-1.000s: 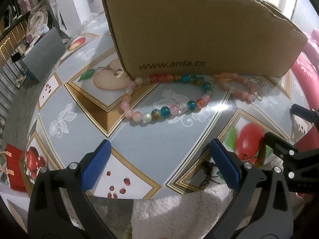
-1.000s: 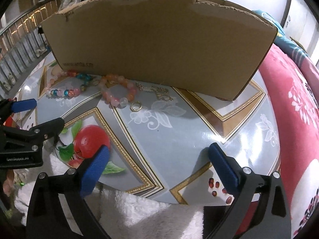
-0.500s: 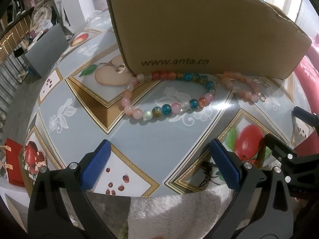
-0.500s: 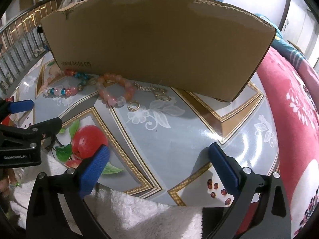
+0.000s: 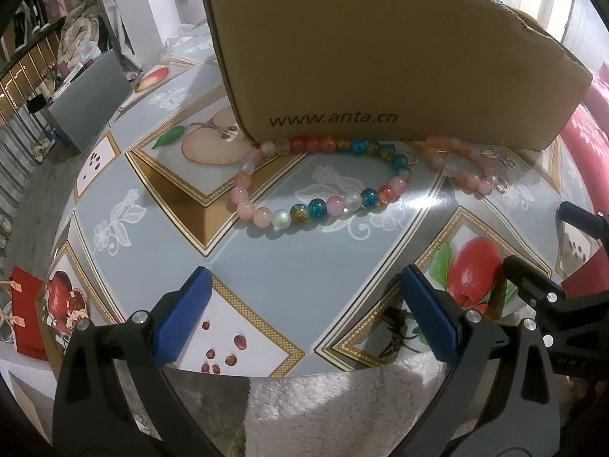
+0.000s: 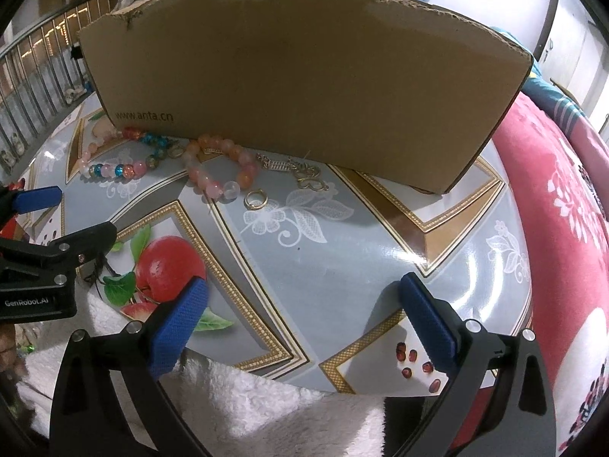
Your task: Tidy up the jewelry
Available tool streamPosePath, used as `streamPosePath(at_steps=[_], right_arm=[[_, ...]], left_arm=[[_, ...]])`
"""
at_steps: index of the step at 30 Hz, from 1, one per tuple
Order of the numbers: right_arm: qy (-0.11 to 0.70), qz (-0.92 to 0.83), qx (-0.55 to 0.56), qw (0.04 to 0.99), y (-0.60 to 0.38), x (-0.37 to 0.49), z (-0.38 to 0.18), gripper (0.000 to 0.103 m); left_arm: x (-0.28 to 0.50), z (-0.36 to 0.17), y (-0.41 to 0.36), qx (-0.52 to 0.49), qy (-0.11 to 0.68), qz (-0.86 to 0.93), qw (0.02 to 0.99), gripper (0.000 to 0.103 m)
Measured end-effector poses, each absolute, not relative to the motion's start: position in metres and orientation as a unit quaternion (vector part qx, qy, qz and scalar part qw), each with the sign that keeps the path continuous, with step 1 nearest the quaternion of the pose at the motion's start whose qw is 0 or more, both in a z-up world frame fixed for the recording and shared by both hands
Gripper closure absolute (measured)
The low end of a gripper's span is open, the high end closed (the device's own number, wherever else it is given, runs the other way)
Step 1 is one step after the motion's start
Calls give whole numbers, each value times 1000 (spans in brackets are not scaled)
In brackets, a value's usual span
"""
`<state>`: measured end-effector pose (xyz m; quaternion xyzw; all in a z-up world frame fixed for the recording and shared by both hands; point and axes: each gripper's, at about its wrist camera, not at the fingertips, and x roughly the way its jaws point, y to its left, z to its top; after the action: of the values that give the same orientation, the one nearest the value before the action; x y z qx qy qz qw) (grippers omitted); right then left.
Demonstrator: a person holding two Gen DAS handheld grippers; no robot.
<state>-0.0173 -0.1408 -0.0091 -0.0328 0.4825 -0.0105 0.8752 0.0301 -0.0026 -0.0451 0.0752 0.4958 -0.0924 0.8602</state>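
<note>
A multicolour bead necklace [image 5: 319, 207] [image 6: 118, 169] lies looped on the table in front of a cardboard box [image 5: 380, 57] [image 6: 297, 76]. To its right sit a pink-orange bead bracelet [image 5: 462, 177] [image 6: 217, 186], a gold ring [image 6: 255, 201] and a gold butterfly chain [image 6: 304, 175]. My left gripper [image 5: 304, 316] hangs open over the table's near edge, short of the necklace. My right gripper [image 6: 300, 316] is open too, with nothing between its fingers; it also shows at the right of the left wrist view [image 5: 563, 251].
The table [image 6: 342, 259] wears a glossy fruit-print cloth. White fluffy fabric [image 6: 247, 411] lies below its near edge. A red patterned blanket [image 6: 571, 228] is to the right; a grey box [image 5: 91, 99] and a red bag [image 5: 26, 316] lie at the left.
Both grippers have edged slightly forward toward the jewelry and box. The jewelry has not moved, and both stay open.
</note>
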Motion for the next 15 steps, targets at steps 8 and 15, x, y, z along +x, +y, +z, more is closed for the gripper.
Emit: streamPosePath(at_steps=[8, 15], right_arm=[[487, -13, -37, 873, -138, -13, -10, 5], [489, -13, -36, 872, -137, -11, -10, 5]], left_arm=[[28, -44, -3, 74, 493, -89, 862, 7], [28, -44, -3, 73, 492, -89, 863, 7]])
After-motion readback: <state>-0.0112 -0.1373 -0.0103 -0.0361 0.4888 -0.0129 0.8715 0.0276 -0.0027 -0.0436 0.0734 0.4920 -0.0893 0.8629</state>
